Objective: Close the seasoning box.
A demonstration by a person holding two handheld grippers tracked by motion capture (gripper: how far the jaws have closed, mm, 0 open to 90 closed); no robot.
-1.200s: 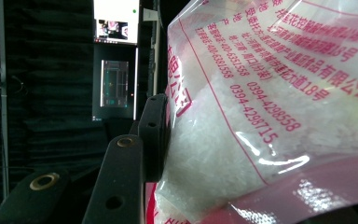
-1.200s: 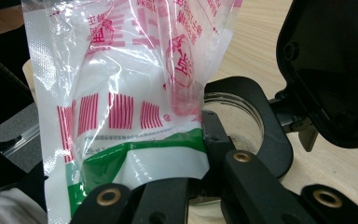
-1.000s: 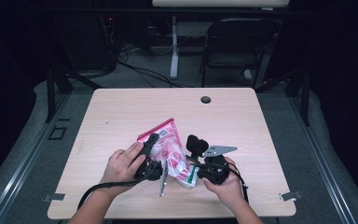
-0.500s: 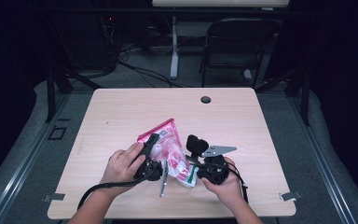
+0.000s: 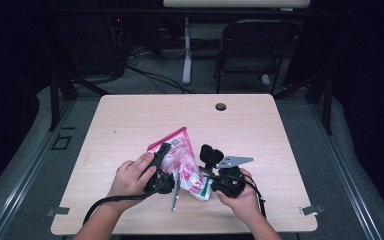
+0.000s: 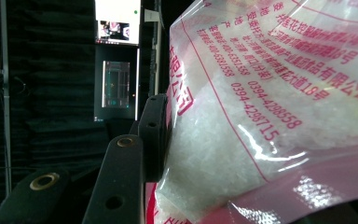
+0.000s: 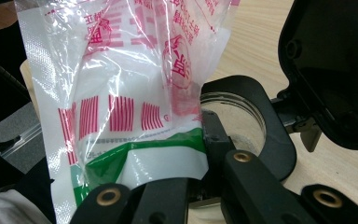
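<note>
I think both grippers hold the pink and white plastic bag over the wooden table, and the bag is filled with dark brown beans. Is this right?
Not quite. The bag holds white granules, not dark brown beans; the left gripper view shows them through the clear plastic. The rest stands: the left gripper and the right gripper both hold it over the wooden table.

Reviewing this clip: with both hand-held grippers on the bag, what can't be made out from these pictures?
- High view: bag print too small to read; its lower part hidden by hands and the left hand-held gripper.
- Left gripper view: one jaw hidden behind the bag; bag cut off by the right edge.
- Right gripper view: the jar inside a black ring, partly hidden by the bag; contents unclear.
</note>
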